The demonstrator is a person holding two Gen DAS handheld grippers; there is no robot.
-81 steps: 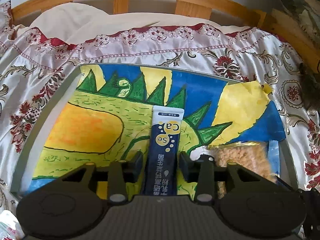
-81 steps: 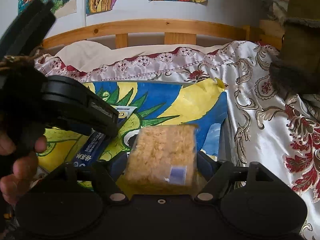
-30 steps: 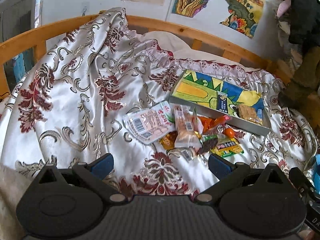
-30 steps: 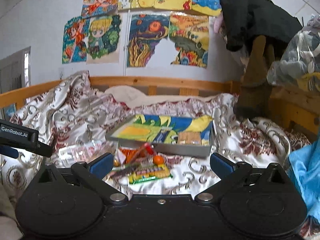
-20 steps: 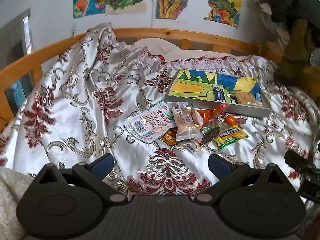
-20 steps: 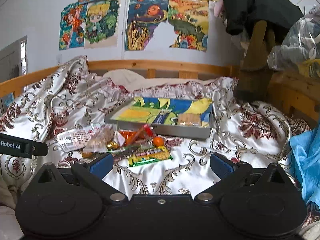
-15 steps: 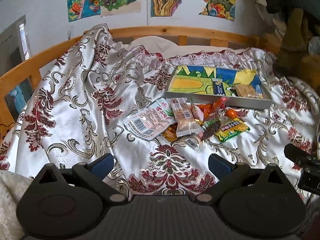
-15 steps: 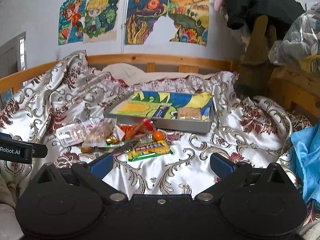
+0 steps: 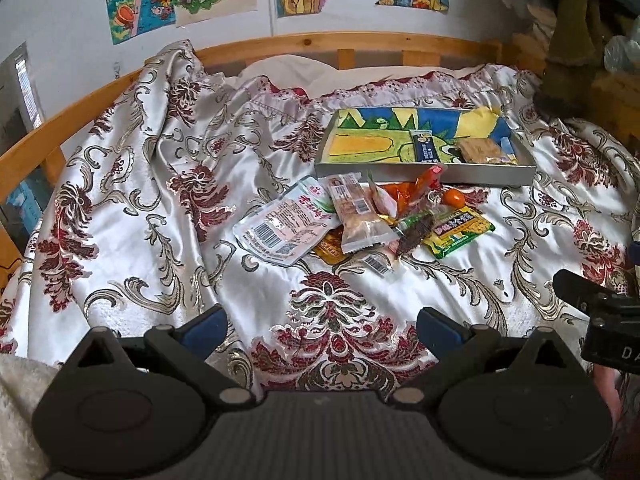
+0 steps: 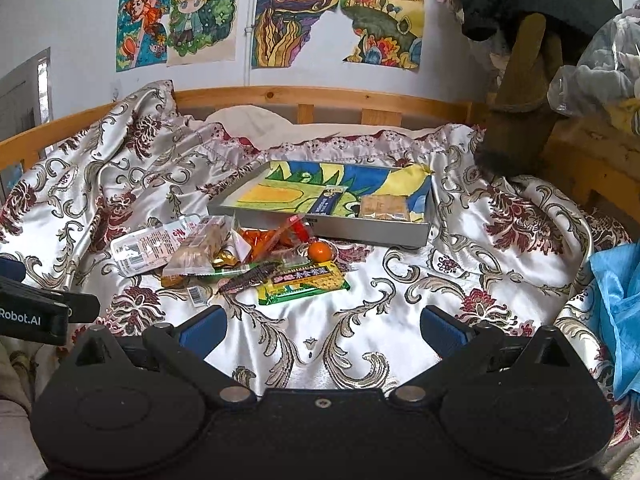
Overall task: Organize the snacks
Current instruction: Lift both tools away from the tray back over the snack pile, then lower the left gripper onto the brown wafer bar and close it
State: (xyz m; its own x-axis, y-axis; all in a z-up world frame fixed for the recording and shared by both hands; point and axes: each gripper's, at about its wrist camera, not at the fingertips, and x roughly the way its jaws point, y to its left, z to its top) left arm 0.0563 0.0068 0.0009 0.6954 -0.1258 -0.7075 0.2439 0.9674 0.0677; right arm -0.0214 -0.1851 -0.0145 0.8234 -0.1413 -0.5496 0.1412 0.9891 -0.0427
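Observation:
A grey tray (image 9: 424,173) (image 10: 320,227) with a painted lining lies on the bed. Inside it are a dark blue sachet (image 9: 424,148) (image 10: 327,201) and a tan cracker pack (image 9: 478,151) (image 10: 383,208). In front of the tray sits a pile of several snacks: a white pouch (image 9: 286,226) (image 10: 150,246), a clear bread pack (image 9: 358,216) (image 10: 200,252), a green-yellow pack (image 9: 458,230) (image 10: 302,282), a small orange fruit (image 9: 453,198) (image 10: 321,251). My left gripper (image 9: 322,326) and right gripper (image 10: 324,330) hover open and empty, well short of the pile.
The silver and red patterned bedspread (image 9: 140,208) (image 10: 500,272) covers the bed, bunched up at the left. A wooden rail (image 9: 360,40) (image 10: 320,98) runs behind it. Blue cloth (image 10: 616,304) lies at the right. The other gripper's body (image 9: 604,320) (image 10: 36,310) shows at each view's edge.
Both grippers let go of the sachet and the cracker pack inside the tray, then pulled far back and opened wide. Over the last second the views only shifted slightly.

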